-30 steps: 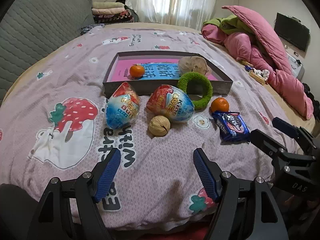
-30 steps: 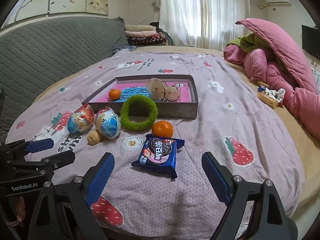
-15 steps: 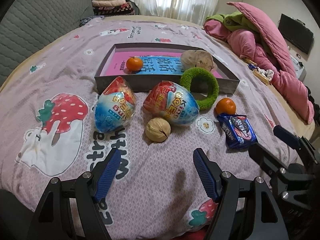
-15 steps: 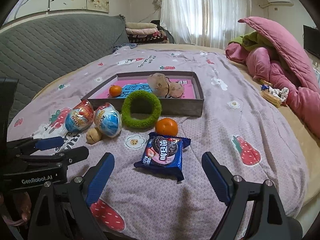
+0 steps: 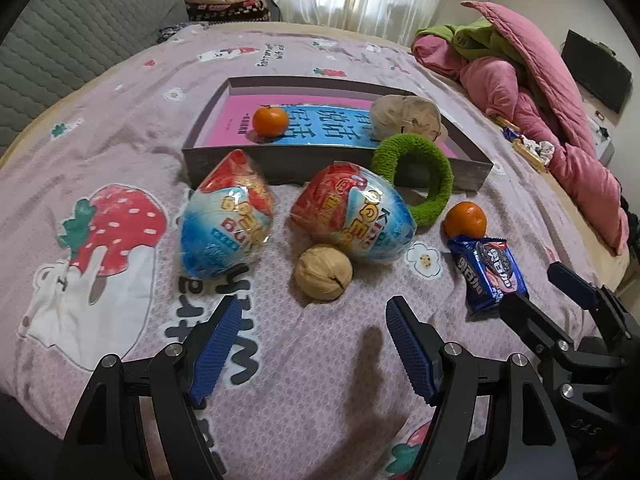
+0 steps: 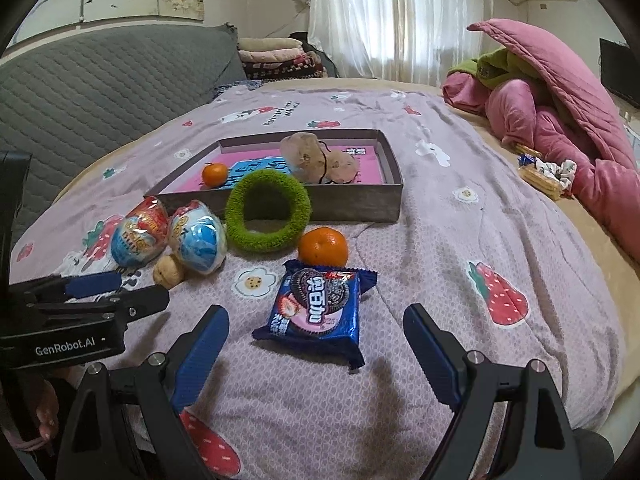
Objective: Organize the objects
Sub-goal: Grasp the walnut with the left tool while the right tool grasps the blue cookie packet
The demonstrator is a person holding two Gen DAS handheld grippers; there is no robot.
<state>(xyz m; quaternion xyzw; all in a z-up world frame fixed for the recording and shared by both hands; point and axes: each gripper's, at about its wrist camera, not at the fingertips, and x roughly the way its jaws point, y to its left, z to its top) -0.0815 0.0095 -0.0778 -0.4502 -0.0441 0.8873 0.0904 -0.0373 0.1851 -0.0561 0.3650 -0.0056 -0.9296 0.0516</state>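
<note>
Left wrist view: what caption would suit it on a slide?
Open left gripper poised near a walnut on the bed, box beyond.

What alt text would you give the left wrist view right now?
The open left gripper hovers over a pink bedspread, aimed at a walnut below two wrapped toy eggs. Behind stand a green ring leaning on a grey box, an orange and a cookie packet.

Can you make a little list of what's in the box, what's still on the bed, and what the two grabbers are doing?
In box: orange, tan plush
On bed: two eggs, walnut, green ring, second orange, cookie pack
Left gripper: open, empty, facing walnut
Right gripper: open, empty, facing cookie pack
</note>
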